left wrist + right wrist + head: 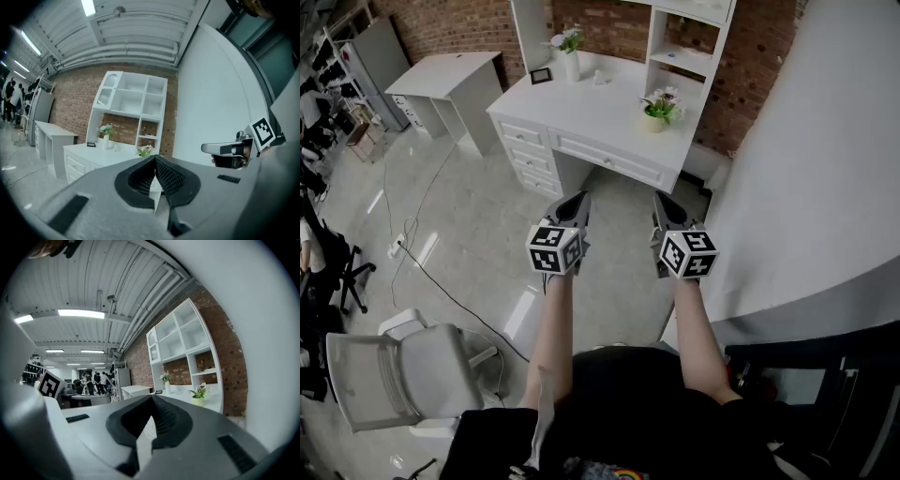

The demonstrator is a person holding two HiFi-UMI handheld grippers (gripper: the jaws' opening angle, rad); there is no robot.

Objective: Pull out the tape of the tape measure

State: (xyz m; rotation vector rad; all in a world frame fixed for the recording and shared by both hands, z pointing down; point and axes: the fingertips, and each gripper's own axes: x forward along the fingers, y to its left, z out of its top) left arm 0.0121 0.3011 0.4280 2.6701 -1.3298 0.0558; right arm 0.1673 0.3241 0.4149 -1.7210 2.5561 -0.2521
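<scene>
No tape measure shows in any view. My left gripper (578, 200) is held out in front of me above the floor, its jaws shut with nothing between them; its tips (155, 158) meet in the left gripper view. My right gripper (664, 202) is beside it, level with it, also shut and empty, and its tips (152, 397) touch in the right gripper view. Both point toward the white desk (609, 117). From the left gripper view the right gripper's body (234, 149) appears at the right.
The white desk with drawers carries a shelf unit (689, 37), a vase (571, 64) and a potted plant (658, 111) against a brick wall. A large white curved surface (825, 169) fills the right. A grey office chair (403, 370) and a floor cable (441, 286) are at the left.
</scene>
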